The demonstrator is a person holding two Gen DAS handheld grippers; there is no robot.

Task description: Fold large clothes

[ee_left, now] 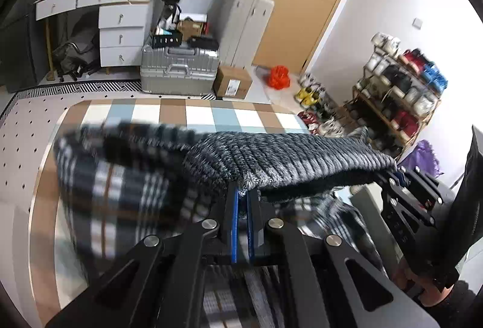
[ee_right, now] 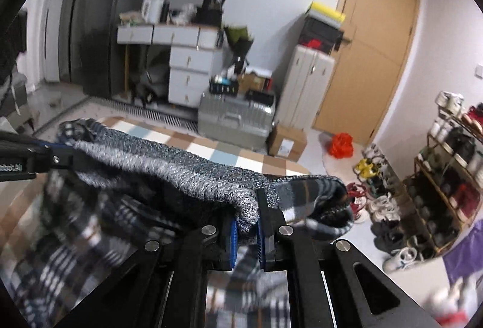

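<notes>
Surface: checked desk (ee_left: 199,113) lies under your garment (ee_left: 271,159).
Left gripper (ee_left: 243,195): jaws clamp its knit hem.
Right gripper (ee_right: 246,216): jaws pinch the same hem.

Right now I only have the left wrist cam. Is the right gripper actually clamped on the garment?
Observer: Yes. In the right wrist view the right gripper is shut on a bunched fold of the grey knit edge.
Operator: Any plaid caught in there?
Observer: Only knit shows between the pads. The plaid cloth drapes past the outside of the finger on the picture's right.
Operator: How does my gripper look from that side?
Observer: The left gripper holds the knit edge's other end at its tips, with plaid hanging below.
</notes>
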